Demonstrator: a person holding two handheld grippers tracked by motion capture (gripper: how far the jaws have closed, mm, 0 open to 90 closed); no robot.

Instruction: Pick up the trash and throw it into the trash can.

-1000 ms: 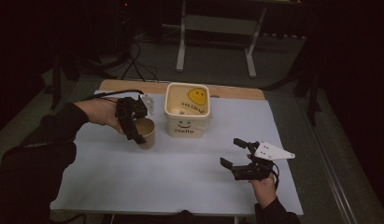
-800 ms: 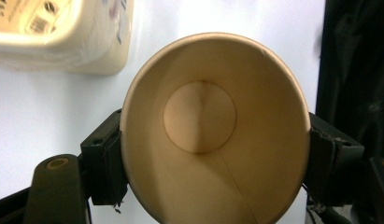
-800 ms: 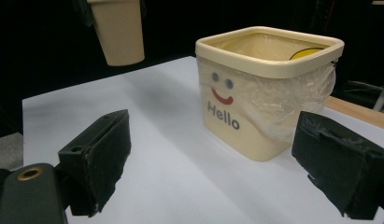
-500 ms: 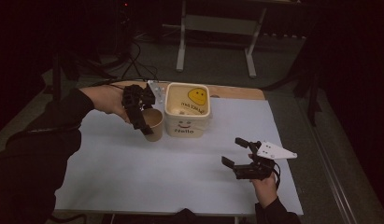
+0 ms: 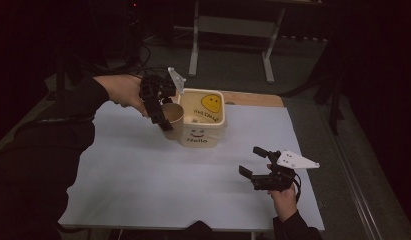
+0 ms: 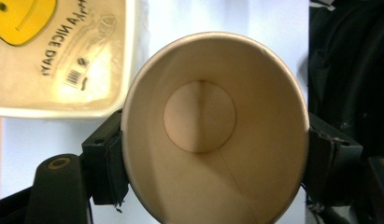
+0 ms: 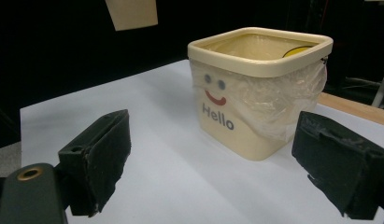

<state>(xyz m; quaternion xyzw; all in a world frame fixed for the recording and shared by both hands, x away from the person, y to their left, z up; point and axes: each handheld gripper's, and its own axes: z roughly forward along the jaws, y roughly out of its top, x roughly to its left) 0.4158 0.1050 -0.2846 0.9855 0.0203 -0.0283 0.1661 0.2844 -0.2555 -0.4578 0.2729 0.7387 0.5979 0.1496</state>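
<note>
A tan paper cup [image 5: 173, 118] hangs in the air against the left side of the cream "Hello" bin [image 5: 203, 131], tilted, with my left gripper [image 5: 161, 113] shut on it. In the left gripper view the cup [image 6: 213, 126] is empty, its mouth facing the camera, and the pads [image 6: 104, 163] press its sides; the bin's rim [image 6: 49, 111] lies beyond. My right gripper [image 5: 250, 160] rests open near the table's front right, nothing between its jaws. From the right gripper [image 7: 220, 161] I see the bin [image 7: 236, 126] ahead and the cup [image 7: 132, 13] high at the left.
A white sheet [image 5: 143, 175] covers the table; a strip of wooden tabletop [image 5: 253, 99] shows behind the bin. The bin is lined with a clear plastic bag and has a yellow smiley inside. A metal stand [image 5: 230, 30] is on the floor beyond the table.
My left gripper has lifted the cup off the sheet and carried it up and right, to the bin's left rim. The right gripper has stayed put.
</note>
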